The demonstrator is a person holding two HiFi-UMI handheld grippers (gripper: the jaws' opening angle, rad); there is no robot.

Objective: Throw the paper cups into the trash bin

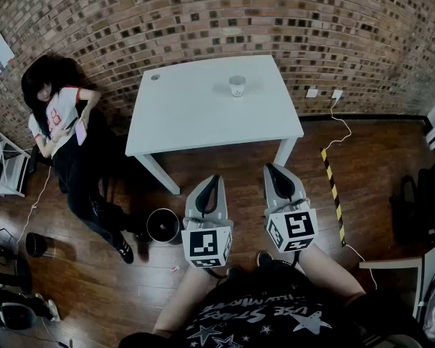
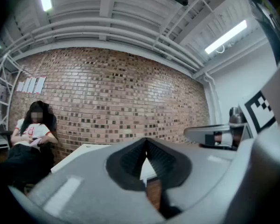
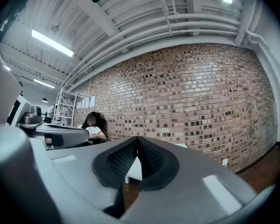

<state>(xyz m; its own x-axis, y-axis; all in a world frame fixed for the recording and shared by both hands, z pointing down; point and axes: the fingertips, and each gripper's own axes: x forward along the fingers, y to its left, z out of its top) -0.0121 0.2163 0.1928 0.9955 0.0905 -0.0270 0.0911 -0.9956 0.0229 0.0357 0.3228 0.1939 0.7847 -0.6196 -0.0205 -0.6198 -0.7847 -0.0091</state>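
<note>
- Small white paper cup (image 1: 237, 85) sits near the far edge of the white rectangular table (image 1: 181, 114), untouched.
- Left gripper (image 1: 212, 182) and right gripper (image 1: 275, 171) hover level short of the near edge, jaws pressed together, empty. Probably just a carry pose.
- Round black trash bin (image 1: 163, 225) stands on the floor by the table's near-left leg, handy for the drop.

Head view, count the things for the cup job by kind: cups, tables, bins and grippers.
White paper cup: 1
White rectangular table: 1
Round dark trash bin on the floor: 1
Grey handheld grippers: 2, left gripper and right gripper, jaws together
Total: 5
</note>
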